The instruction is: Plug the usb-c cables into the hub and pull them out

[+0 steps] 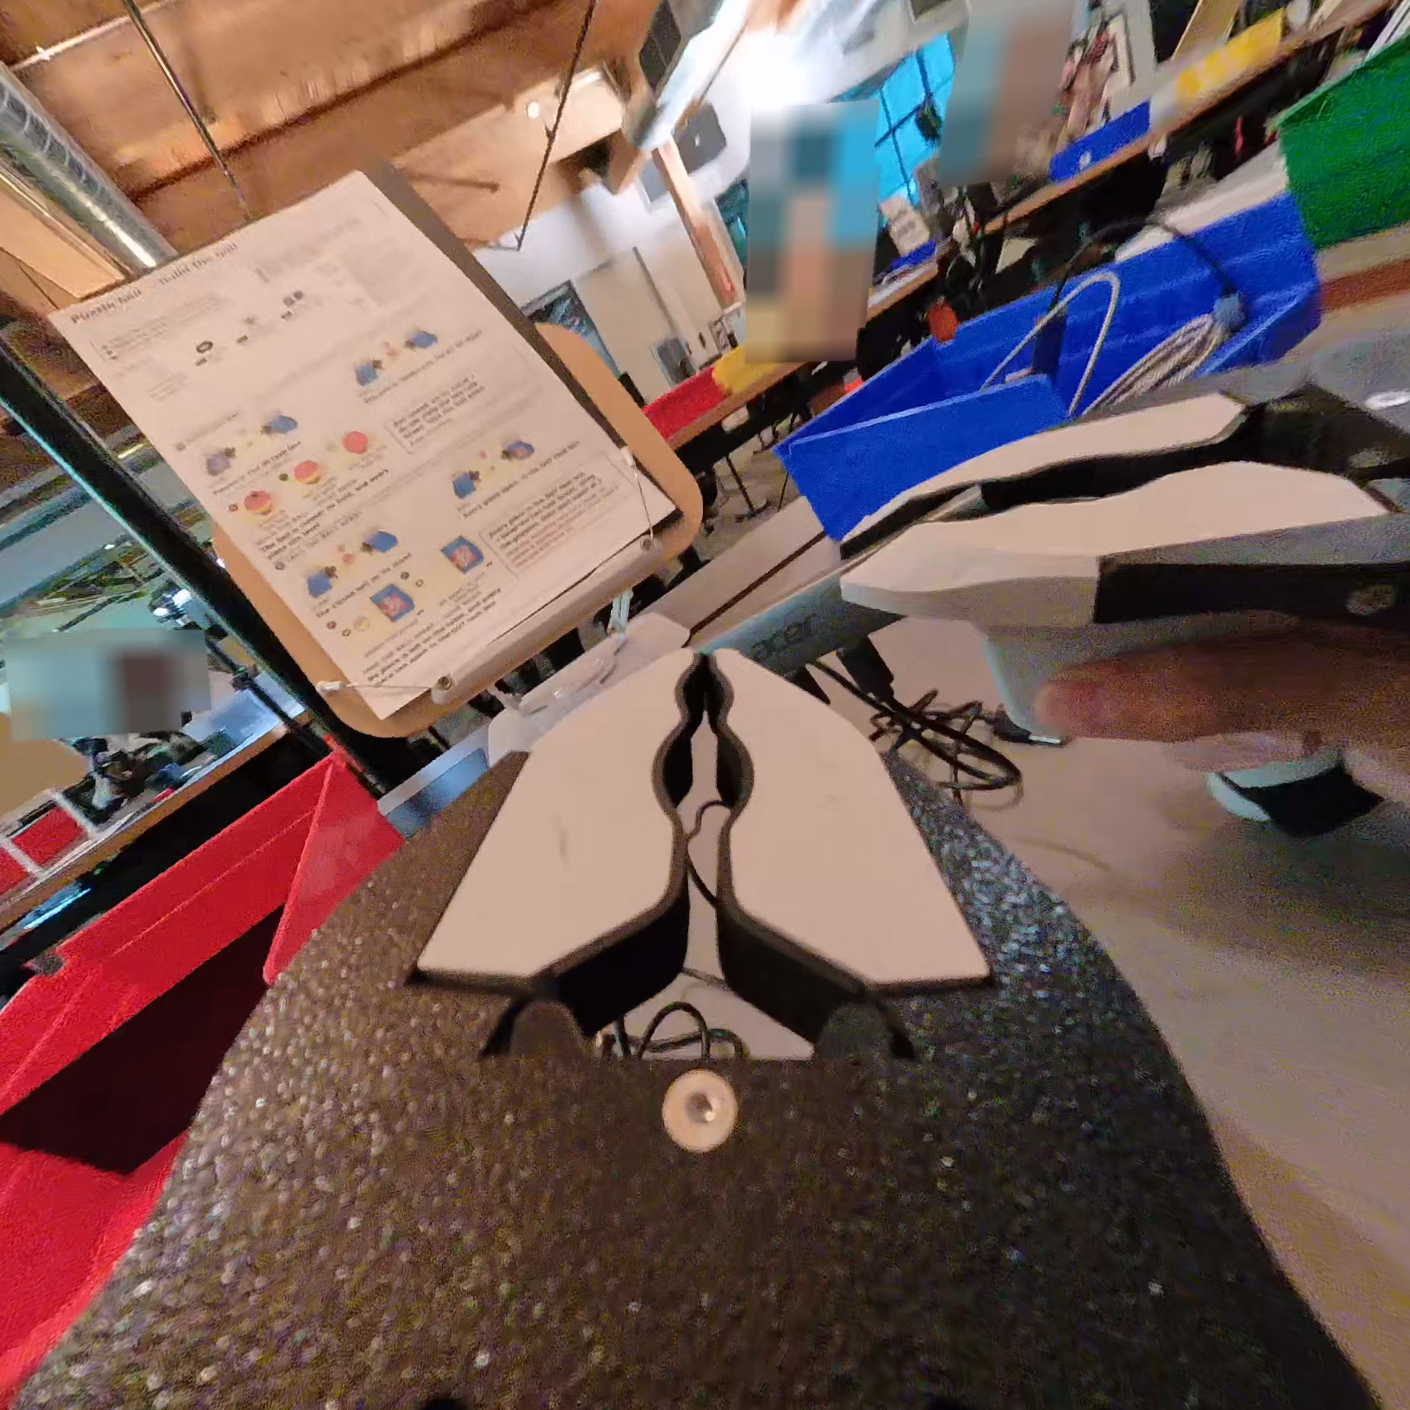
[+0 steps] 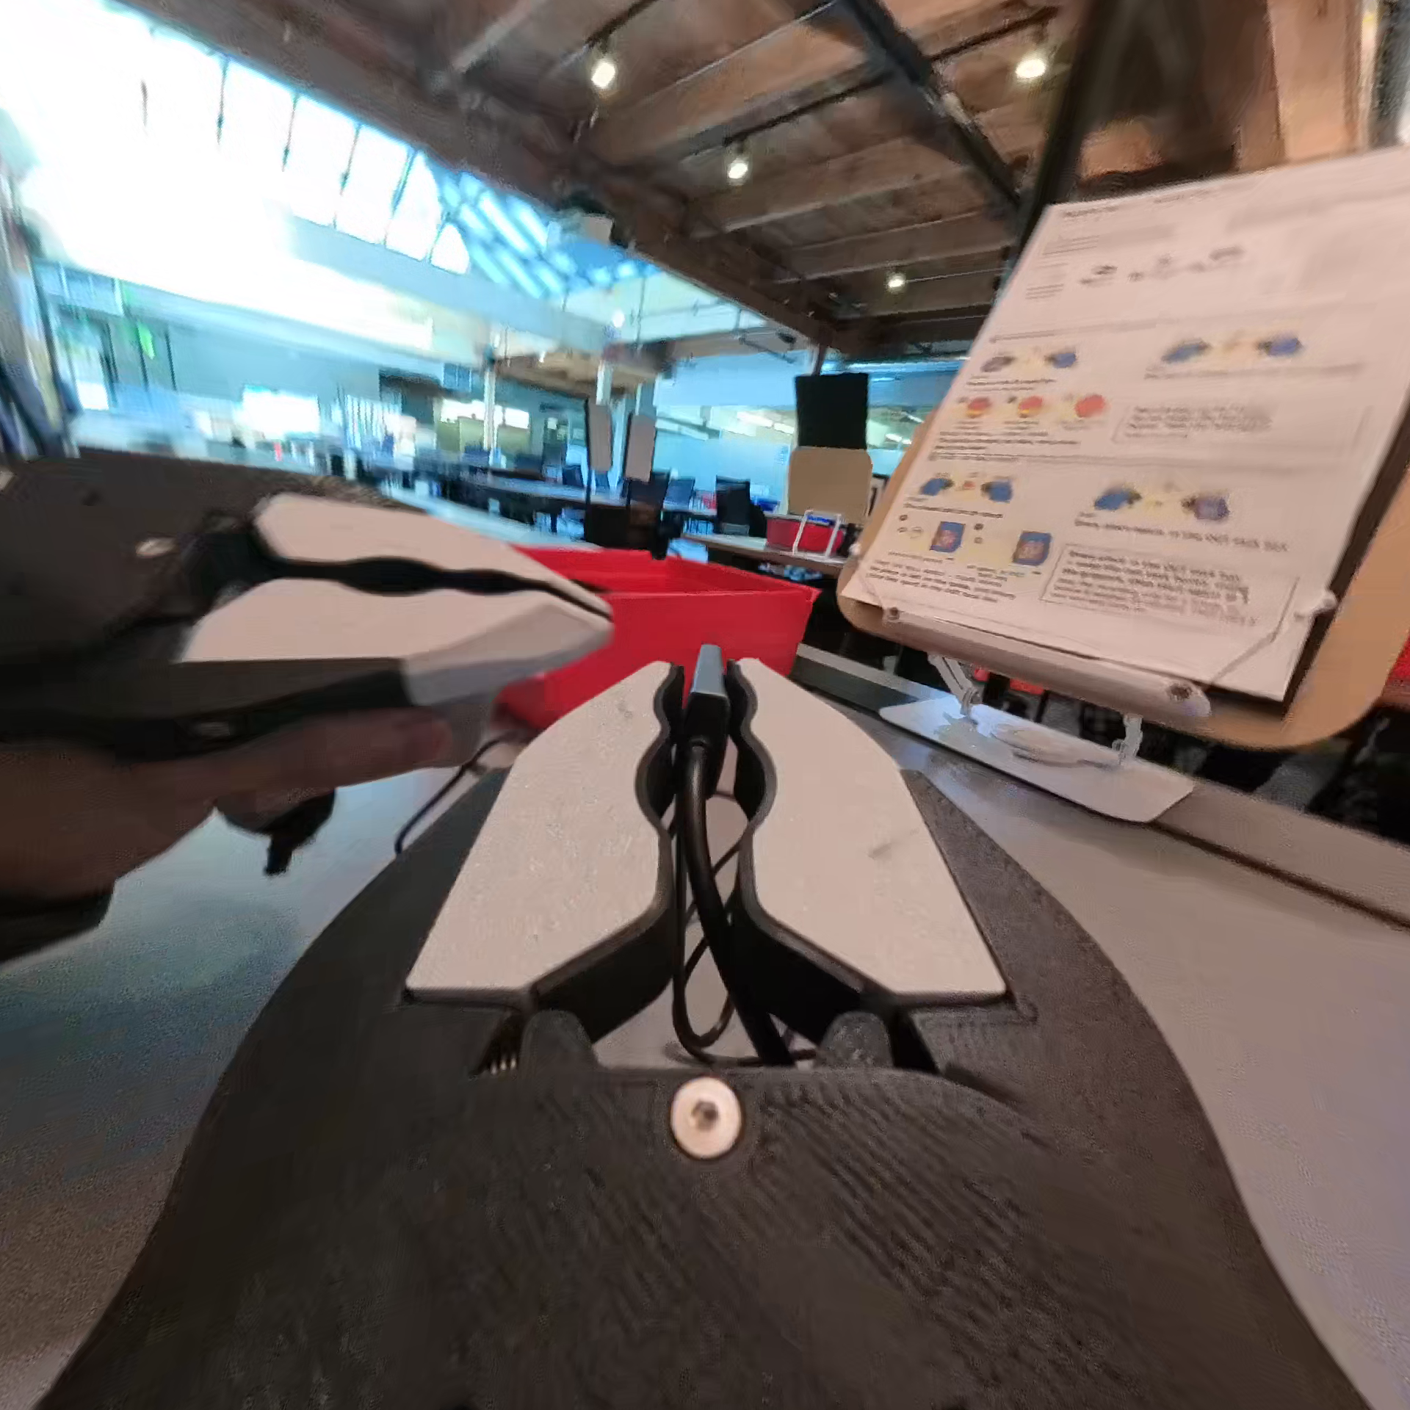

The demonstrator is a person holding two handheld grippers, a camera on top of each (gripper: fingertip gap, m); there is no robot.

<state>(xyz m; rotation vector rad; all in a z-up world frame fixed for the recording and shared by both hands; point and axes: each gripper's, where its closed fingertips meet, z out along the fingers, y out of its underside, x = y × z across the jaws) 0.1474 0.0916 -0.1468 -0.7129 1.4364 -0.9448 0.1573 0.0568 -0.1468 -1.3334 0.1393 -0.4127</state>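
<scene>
Black and rectangular, the usb-c cable plug (image 2: 706,690) is clamped between the white fingertips of the right hand-held gripper (image 2: 703,671), above the grey table (image 2: 1221,1030). Its long axis runs along the fingers, tip pointing forward; the round cable trails back in loops. The left hand-held gripper (image 1: 700,665) has its fingertips together with nothing visible between them. A red bin (image 2: 687,618) sits beyond. The hub cannot be made out; both views are motion-blurred.
</scene>
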